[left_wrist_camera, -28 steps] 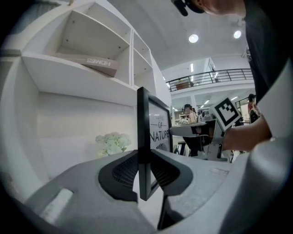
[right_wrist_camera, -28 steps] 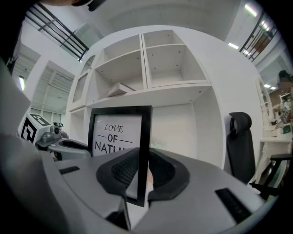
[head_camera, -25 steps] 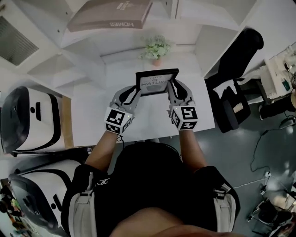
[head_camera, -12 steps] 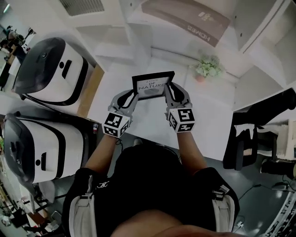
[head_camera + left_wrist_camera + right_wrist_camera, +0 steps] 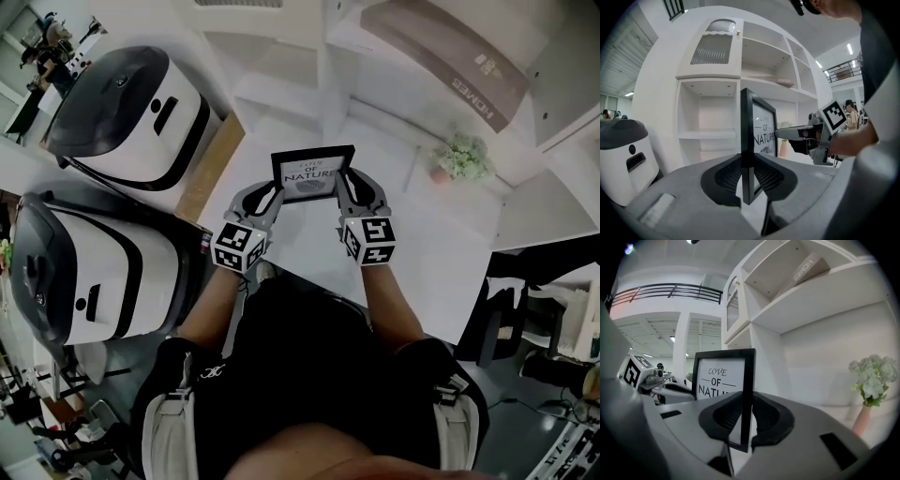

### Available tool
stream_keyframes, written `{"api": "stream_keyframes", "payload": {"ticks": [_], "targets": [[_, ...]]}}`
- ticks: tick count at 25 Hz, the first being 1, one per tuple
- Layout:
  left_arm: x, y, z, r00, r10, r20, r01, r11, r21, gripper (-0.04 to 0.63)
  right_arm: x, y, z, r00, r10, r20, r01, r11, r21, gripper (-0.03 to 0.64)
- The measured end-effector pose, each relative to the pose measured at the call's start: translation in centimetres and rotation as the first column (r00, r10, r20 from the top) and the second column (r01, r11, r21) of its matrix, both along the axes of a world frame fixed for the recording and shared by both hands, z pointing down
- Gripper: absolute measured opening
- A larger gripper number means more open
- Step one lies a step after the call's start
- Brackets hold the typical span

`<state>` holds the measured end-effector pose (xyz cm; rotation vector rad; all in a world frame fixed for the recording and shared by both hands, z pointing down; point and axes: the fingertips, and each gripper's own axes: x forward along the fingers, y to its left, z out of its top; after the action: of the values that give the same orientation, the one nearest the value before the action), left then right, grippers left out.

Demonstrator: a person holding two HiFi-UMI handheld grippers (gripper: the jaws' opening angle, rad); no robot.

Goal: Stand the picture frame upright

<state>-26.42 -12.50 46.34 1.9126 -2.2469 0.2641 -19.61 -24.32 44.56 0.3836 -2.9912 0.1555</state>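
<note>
Holding: picture frame, upright at the centre of the head view, over the white table.
Left gripper: I had it pinching the frame's left rail.
Right gripper: pinching the right rail.
Handling: I judged it light, stiff, smooth-edged, with a likely fragile face.
Hold: side rails, low.

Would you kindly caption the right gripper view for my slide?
Right tongs clamp the black rectangular picture frame upright.
</note>
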Motion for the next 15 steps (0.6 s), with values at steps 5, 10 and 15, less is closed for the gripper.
{"api": "stream_keyframes", "payload": {"ticks": [5, 10, 15], "targets": [[-2.8, -0.9, 1.7, 0.998, 0.064, -0.016, -0.065, 0.998, -0.02, 0.089, -2.0, -0.5, 1.7, 0.997, 0.067, -0.038, -0.068, 0.997, -0.02, 0.067], [-6.5, -2.7, 3.7, 0.982, 0.183, -0.034, -0.185, 0.981, -0.058, 0.089, -4.4, -1.2, 3.7, 0.98, 0.179, -0.084, -0.184, 0.982, -0.051, 0.067], [-9.3, -4.7, 6.3, 0.956, 0.286, -0.061, -0.291, 0.951, -0.103, 0.089, -6.0, -2.1, 6.2, 0.952, 0.275, -0.136, -0.287, 0.955, -0.074, 0.067]]}}
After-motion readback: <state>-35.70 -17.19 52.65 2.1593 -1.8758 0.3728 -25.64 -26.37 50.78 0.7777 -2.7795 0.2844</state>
